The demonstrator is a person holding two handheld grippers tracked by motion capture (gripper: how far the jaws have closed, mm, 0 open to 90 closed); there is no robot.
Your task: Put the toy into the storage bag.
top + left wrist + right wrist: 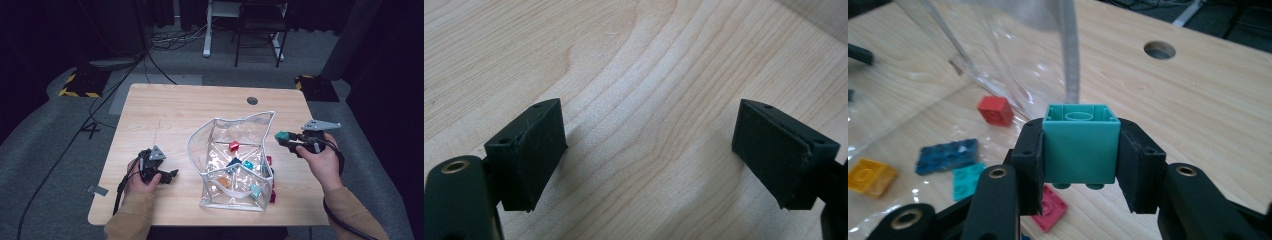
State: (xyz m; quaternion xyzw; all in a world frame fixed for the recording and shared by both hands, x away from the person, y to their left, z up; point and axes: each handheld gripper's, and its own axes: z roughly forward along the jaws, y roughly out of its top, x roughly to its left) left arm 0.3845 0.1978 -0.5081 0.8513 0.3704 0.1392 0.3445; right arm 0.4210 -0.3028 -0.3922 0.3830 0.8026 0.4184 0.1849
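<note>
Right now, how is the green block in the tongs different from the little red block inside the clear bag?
The green block is pinched in the right tongs and held up in the air; the red block lies loose inside the clear bag. The green block looks taller and has its hollow underside turned towards the camera; the red block sits low with one stud on top. Both are plastic building blocks.

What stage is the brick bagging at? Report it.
Done: several bricks already lie inside the clear bag, including a red brick. In hand: the right tongs grip a teal brick beside the bag's rim. Left: dark red bricks outside the bag; left tongs idle, open.
</note>
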